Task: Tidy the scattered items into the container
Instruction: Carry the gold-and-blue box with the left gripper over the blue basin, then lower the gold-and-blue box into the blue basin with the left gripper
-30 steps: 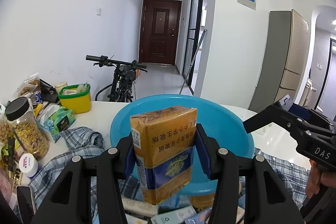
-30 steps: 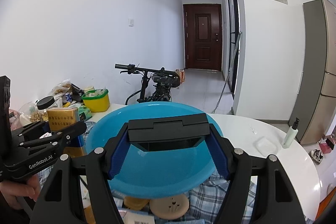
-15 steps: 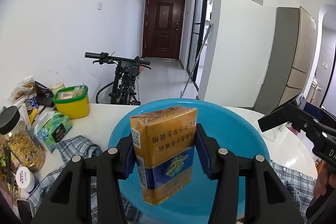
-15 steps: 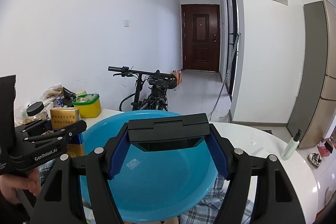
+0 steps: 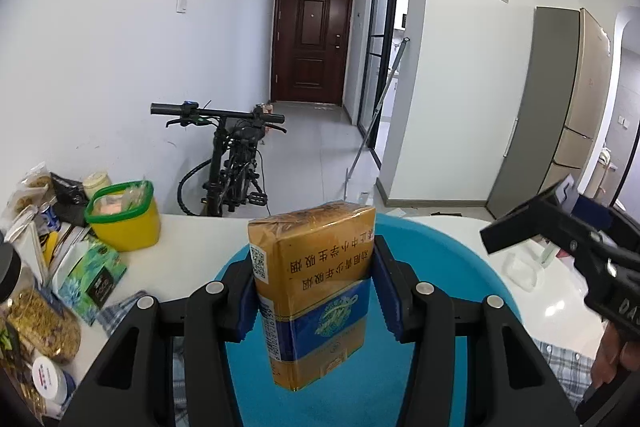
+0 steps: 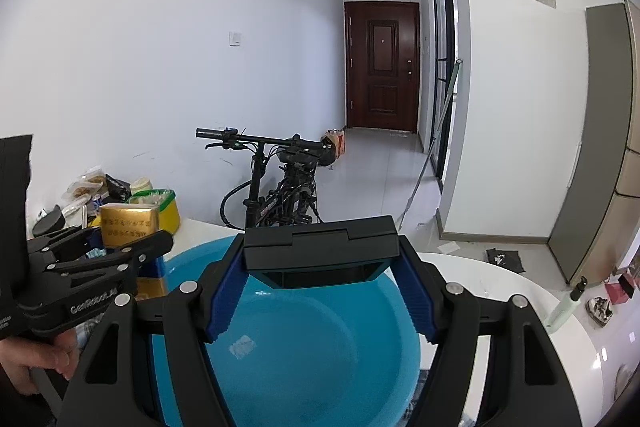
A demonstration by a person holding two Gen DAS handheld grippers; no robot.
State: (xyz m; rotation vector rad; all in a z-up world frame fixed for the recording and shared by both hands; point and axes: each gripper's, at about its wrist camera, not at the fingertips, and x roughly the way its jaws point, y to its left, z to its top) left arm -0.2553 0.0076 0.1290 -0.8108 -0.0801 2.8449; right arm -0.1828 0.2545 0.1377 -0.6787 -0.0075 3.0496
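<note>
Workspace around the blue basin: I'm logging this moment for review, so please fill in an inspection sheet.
Surface: white table; plaid cloth under the basin.
Job's things: blue basin, nothing loose seen inside; yellow-and-blue cigarette pack; black box.
Clutter: yellow tub with green rim, teal tissue pack, jar of dried flowers, snack bags, small spray bottle.
Grippers: left gripper jaws shut on the cigarette pack, above the basin; right gripper jaws shut on the black box.
Cables: nothing seen.
Surroundings: bicycle, brown door, fridge.
</note>
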